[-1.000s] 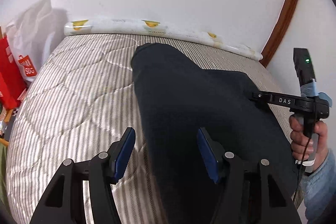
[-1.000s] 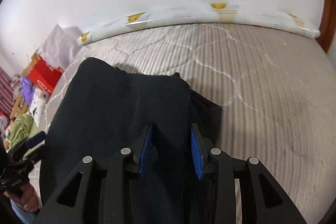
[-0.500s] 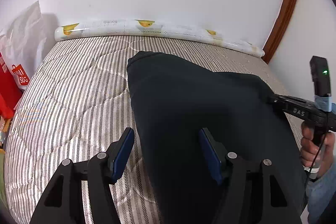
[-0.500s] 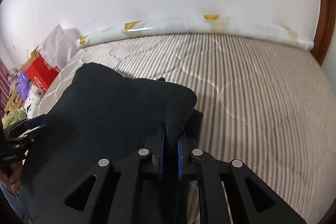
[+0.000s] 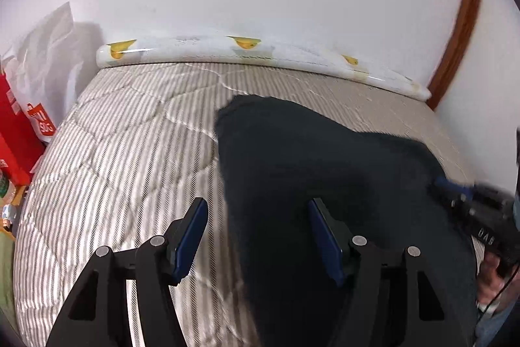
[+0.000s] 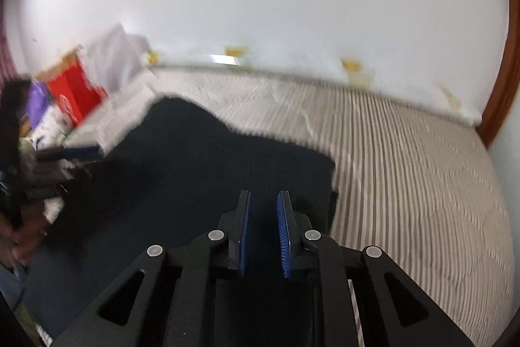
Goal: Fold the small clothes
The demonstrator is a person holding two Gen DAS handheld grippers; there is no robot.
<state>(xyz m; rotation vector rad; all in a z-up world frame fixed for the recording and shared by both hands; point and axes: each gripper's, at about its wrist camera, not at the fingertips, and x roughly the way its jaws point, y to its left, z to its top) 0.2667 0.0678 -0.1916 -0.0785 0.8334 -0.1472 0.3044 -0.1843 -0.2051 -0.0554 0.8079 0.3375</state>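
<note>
Dark garment [image 5: 325, 171] lies spread on the striped quilted mattress [image 5: 123, 152], reaching from the near edge toward the middle, its far-left corner rounded over. Judgement: light, limp knit cloth, no stiffness; it will sag and drag if lifted by one point, so take it at an edge or corner, both sides together. Left gripper [image 5: 258, 236] hovers over the garment's left edge with jaws spread wide, nothing pressed between the pads; one finger over bare mattress, the other over cloth. Right gripper [image 6: 264, 233] sits over the garment's right part near its right corner, jaws narrow and opening, a clear gap between the pads; cloth lies beneath, not pinched as far as the blurred view shows. Surroundings: rolled plastic-wrapped bolster [image 5: 260, 54] along the far wall, red bag [image 5: 16, 132] and white bag [image 5: 48, 47] off the left side, wooden door trim [image 5: 461, 31] far right. All well apart from the garment; nothing obstructs a fold.
</note>
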